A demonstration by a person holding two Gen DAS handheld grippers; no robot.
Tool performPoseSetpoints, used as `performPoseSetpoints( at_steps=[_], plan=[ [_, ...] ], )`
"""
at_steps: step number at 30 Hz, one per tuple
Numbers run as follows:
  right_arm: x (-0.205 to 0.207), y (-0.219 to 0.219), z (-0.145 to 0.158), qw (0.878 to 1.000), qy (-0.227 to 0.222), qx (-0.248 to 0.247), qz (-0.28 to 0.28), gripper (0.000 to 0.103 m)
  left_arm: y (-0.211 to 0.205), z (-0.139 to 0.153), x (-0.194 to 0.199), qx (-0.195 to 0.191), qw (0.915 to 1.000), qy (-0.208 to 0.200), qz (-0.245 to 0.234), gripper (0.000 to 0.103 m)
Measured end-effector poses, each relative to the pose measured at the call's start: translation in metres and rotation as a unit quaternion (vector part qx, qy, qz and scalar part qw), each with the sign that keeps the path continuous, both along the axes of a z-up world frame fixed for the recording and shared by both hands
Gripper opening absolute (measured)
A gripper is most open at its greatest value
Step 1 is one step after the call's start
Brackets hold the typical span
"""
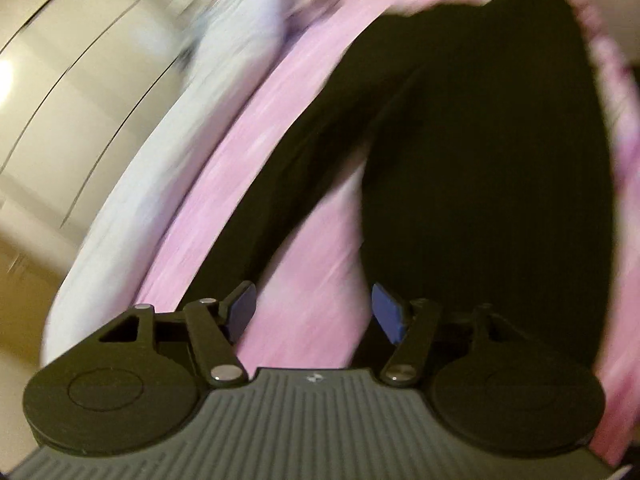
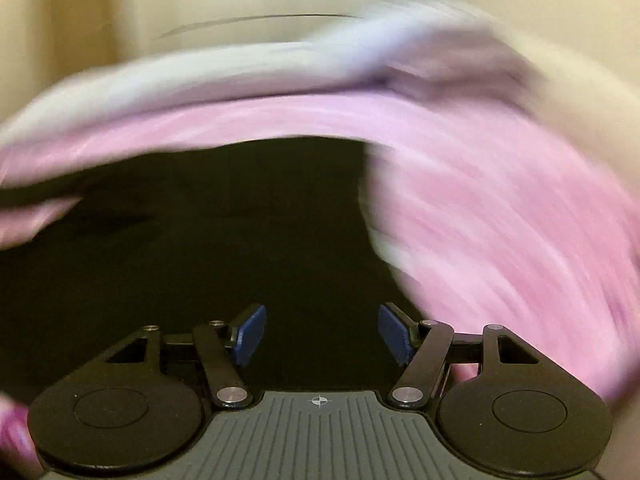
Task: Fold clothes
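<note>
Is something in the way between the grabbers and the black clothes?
Nothing visible is. The black fabric garment lies spread on the pink bed cover, right ahead of the open right gripper. The open left gripper points at pink cover, with the black fabric beside it. Both pictures are blurry.

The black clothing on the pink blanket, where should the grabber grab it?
Probably the long narrow strip of the black garment, which runs toward the left gripper. It is thin enough to fit between the open fingers. Come from above, as it seems to lie flat on the pink cover. Blur hides the edges.
</note>
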State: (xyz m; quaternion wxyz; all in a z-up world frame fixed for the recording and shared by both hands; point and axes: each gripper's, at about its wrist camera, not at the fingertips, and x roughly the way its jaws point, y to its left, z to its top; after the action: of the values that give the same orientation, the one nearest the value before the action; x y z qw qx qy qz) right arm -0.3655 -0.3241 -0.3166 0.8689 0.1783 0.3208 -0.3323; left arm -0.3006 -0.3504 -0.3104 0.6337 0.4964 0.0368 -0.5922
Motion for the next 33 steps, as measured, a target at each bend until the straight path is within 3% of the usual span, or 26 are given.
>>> performPoseSetpoints(
  at_steps=[2, 4, 6, 9, 13, 15, 16, 17, 19, 22, 26, 30, 31, 33],
  plan=[
    [-0.049, -0.017, -0.008, 0.996, -0.042, 0.047, -0.061, 0.066, -0.030, -0.001, -0.039, -0.007, 0.9981, 0.030, -0.053, 0.062],
    [-0.077, -0.023, -0.022, 0.988, -0.090, 0.093, -0.078, 0.066, -0.062, -0.006, -0.076, -0.003, 0.9931, 0.060, -0.101, 0.063],
    [-0.079, -0.029, -0.033, 0.978, -0.140, 0.133, -0.073, 0.066, -0.092, -0.015, -0.107, 0.007, 0.9873, 0.080, -0.137, 0.063],
    [-0.082, -0.036, -0.051, 0.955, -0.214, 0.193, -0.065, 0.066, -0.127, -0.032, -0.146, 0.024, 0.9788, 0.097, -0.179, 0.063],
    [-0.086, -0.054, -0.067, 0.920, -0.288, 0.253, -0.083, 0.065, -0.160, -0.048, -0.173, 0.039, 0.9740, 0.111, -0.194, 0.064],
    [-0.088, -0.065, -0.076, 0.902, -0.317, 0.274, -0.104, 0.039, -0.174, -0.050, -0.180, 0.040, 0.9736, 0.117, -0.192, 0.064],
    [-0.089, -0.073, -0.079, 0.899, -0.317, 0.282, -0.108, 0.014, -0.181, -0.051, -0.183, 0.040, 0.9733, 0.119, -0.192, 0.064],
    [-0.089, -0.080, -0.082, 0.896, -0.318, 0.289, -0.112, 0.013, -0.188, -0.052, -0.187, 0.041, 0.9731, 0.122, -0.191, 0.065],
    [-0.091, -0.089, -0.077, 0.903, -0.314, 0.278, -0.090, 0.011, -0.202, -0.055, -0.193, 0.042, 0.9726, 0.128, -0.189, 0.065],
    [-0.105, -0.111, -0.062, 0.900, -0.330, 0.271, -0.088, 0.009, -0.223, -0.058, -0.203, 0.043, 0.9718, 0.136, -0.187, 0.065],
    [-0.124, -0.135, -0.047, 0.907, -0.331, 0.235, -0.117, 0.009, -0.236, -0.050, -0.203, 0.045, 0.9687, 0.157, -0.187, 0.065],
    [-0.129, -0.140, -0.054, 0.915, -0.302, 0.233, -0.128, 0.009, -0.247, -0.039, -0.201, 0.047, 0.9647, 0.179, -0.187, 0.065],
    [-0.127, -0.139, -0.055, 0.922, -0.286, 0.229, -0.123, 0.009, -0.249, -0.037, -0.200, 0.047, 0.9636, 0.184, -0.187, 0.065],
    [-0.131, -0.138, -0.056, 0.923, -0.286, 0.230, -0.115, 0.010, -0.253, -0.022, -0.182, 0.048, 0.9622, 0.200, -0.178, 0.065]
  ],
)
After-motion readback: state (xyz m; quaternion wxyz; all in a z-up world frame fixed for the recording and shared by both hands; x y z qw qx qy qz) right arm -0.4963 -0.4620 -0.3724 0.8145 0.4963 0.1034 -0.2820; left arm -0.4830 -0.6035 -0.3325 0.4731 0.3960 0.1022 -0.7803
